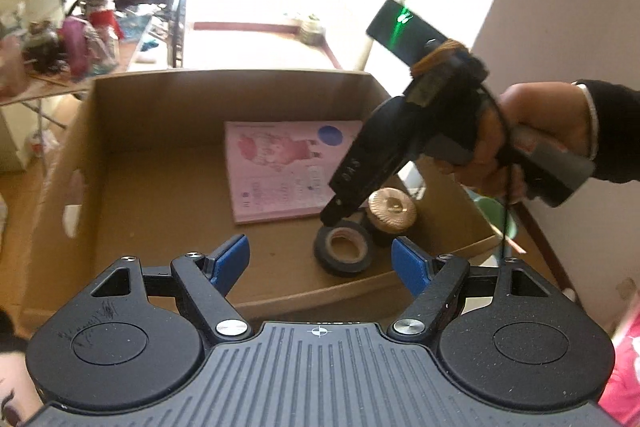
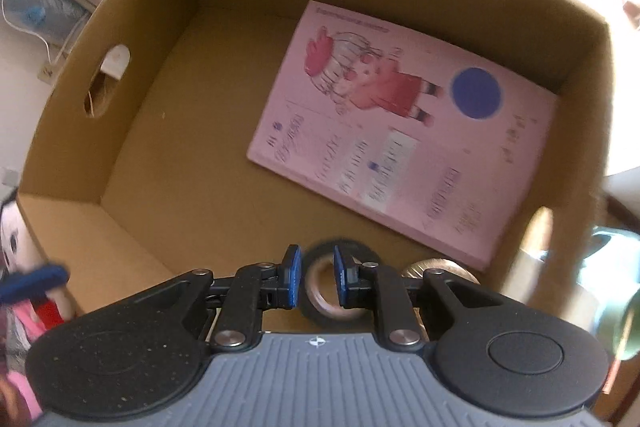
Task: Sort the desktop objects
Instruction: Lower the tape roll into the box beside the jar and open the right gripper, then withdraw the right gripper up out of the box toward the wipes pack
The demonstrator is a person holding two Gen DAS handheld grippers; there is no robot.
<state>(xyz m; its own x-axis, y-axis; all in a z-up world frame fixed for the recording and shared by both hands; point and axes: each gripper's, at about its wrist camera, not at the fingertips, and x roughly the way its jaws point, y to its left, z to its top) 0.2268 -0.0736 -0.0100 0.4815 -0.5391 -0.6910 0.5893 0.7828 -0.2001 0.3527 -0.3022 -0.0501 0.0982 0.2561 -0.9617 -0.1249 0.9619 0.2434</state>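
Inside the cardboard box, at the lower middle of the right wrist frame, the right gripper is pointing steeply down over a roll of black tape. Its blue pads are standing narrowly apart; whether they are pinching the roll's wall or only hanging above it I cannot tell (log reading says fully closed). The tape is lying flat on the box floor, a matte black ring with a tan cardboard core. Just beside it, toward the lower right, a round ribbed copper-coloured disc is sitting on a black base, partly hidden by the gripper's arm.

A thin pink booklet, glossy, printed with a cartoon doll and a blue circle, is lying flat in the right half of the box, near the tape.

From the left wrist view, the left gripper is hanging over the box's near edge, jaws spread, blue pads holding nothing. A hand in a dark sleeve is gripping the right tool's handle at right of frame.

Box walls are plain brown corrugated card with an oval handle cut-out. Beyond, bright window light is washing out the upper frame; a cluttered table is showing at upper left.
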